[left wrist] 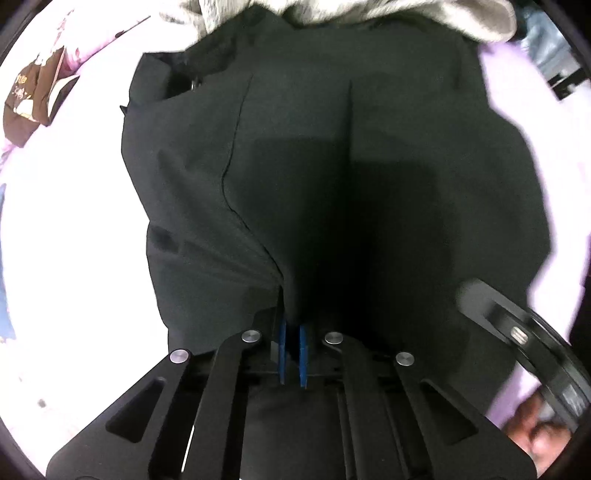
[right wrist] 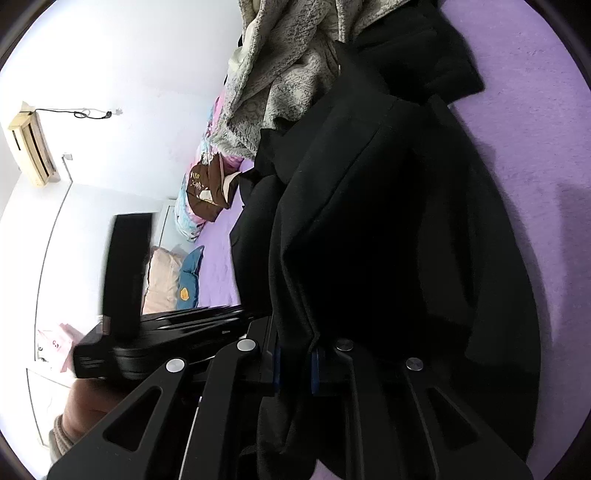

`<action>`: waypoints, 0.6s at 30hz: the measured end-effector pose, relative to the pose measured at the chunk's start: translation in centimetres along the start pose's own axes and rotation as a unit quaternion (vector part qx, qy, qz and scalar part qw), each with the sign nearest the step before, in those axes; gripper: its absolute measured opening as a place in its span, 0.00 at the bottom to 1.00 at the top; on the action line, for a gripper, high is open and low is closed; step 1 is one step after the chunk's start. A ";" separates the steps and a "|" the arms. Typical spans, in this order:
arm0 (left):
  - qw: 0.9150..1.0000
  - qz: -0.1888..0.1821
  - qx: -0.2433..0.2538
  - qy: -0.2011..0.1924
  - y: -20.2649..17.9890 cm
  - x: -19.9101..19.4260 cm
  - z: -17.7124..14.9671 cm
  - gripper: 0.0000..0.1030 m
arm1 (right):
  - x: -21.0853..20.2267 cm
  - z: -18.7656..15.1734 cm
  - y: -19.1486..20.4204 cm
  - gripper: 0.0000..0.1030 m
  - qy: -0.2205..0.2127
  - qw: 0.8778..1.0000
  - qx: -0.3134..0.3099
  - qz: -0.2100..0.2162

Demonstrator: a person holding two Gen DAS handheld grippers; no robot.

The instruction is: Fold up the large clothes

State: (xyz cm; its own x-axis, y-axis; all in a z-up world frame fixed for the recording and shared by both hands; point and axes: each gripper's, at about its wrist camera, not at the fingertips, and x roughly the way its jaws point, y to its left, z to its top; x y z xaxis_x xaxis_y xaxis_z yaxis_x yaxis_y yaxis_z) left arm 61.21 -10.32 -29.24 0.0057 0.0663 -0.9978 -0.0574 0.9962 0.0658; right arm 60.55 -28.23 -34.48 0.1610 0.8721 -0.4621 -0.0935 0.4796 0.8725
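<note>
A large black coat point(left wrist: 332, 155) lies spread on a purple bed sheet point(left wrist: 517, 88) and fills most of the left wrist view. My left gripper point(left wrist: 293, 332) is shut on the coat's near edge, its blue pads point(left wrist: 282, 350) pinching the fabric. In the right wrist view the same black coat point(right wrist: 388, 221) hangs lifted from my right gripper point(right wrist: 295, 360), which is shut on a thick fold of it. The other gripper shows in each view, at the lower right of the left wrist view point(left wrist: 517, 332) and the lower left of the right wrist view point(right wrist: 147, 332).
A grey knitted garment point(right wrist: 280, 74) lies against the coat's far end, also in the left wrist view point(left wrist: 424, 14). A brown cloth point(right wrist: 210, 192), pillows point(right wrist: 173, 277) and patterned bedding sit further along the bed. A white wall with an air conditioner point(right wrist: 33, 147) is behind.
</note>
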 end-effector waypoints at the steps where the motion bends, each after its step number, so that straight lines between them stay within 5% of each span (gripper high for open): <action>1: 1.000 -0.013 -0.002 -0.006 0.1 -0.8 -0.2 0.02 | 0.0 0.2 0.3 0.08 -0.001 1.000 -0.008 -0.006; 11: 0.989 -0.115 -0.007 -0.091 -0.4 -9.0 -1.9 0.02 | -2.1 3.1 6.3 0.05 -0.052 0.984 -0.173 -0.006; 18: 0.988 -0.115 -0.012 -0.099 -4.0 -5.5 -1.8 0.02 | -2.4 5.0 3.0 0.05 -0.051 0.981 -0.174 -0.067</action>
State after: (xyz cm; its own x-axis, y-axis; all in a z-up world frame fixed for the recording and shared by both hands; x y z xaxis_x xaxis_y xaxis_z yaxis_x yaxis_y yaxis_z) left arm 59.61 -14.77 -24.01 0.2167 -0.1496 -0.9647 -0.0550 0.9847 -0.1651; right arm 64.82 -29.37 -29.99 0.2906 0.7935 -0.5348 -0.3924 0.6085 0.6897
